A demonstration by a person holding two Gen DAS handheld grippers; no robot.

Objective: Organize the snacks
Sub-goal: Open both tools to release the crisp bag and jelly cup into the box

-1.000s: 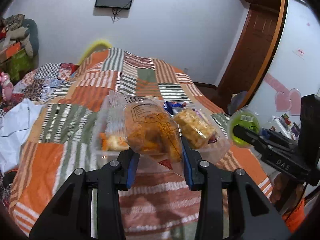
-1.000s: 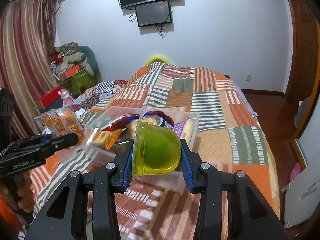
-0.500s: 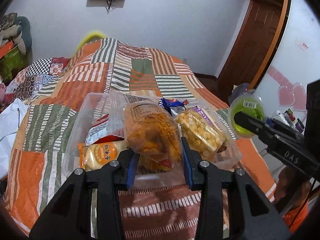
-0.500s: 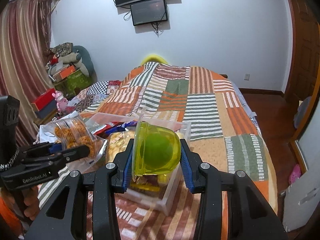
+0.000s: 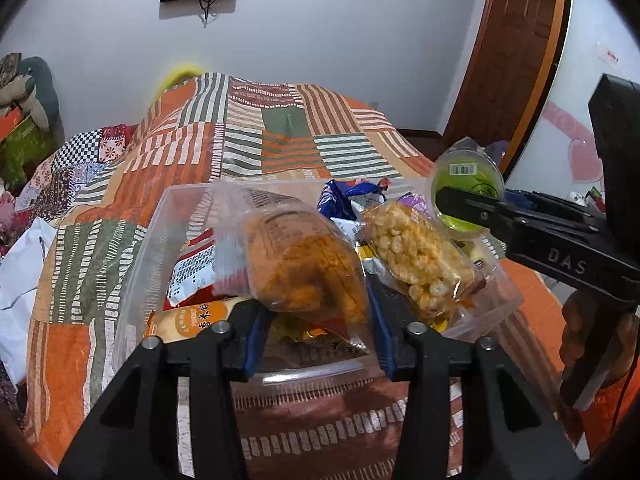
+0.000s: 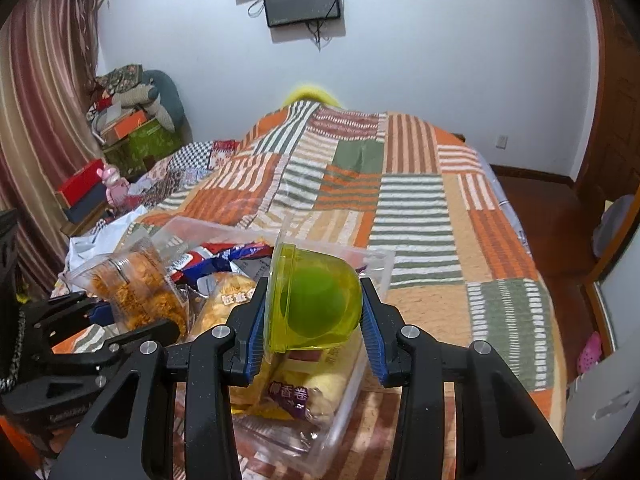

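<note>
A clear plastic bin (image 5: 160, 216) of snack packets sits on the patchwork quilt. My left gripper (image 5: 318, 320) is low over the bin's near side. A clear bag of orange fried snacks (image 5: 304, 264) lies between its blue pads, resting on the packets. The jaws are opening, though the pads still touch the bag's sides. My right gripper (image 6: 314, 312) is shut on a yellow-green jelly cup (image 6: 316, 304) tipped on its side above the bin's right end (image 6: 380, 264). In the left wrist view this cup (image 5: 466, 176) hangs beside a bag of puffed corn (image 5: 416, 256).
The striped quilt (image 6: 400, 208) runs back to a white wall with a screen (image 6: 304, 0). A white bag (image 5: 20, 280) lies left of the bin. Boxes and a pink toy (image 6: 114, 188) stand by the curtain. A person's hand (image 5: 592, 332) grips the right tool.
Both grippers have come in over the bin. The snack bag has sunk onto the packets and the left jaws stand a little wider. The cup now hangs over the bin's right end.
</note>
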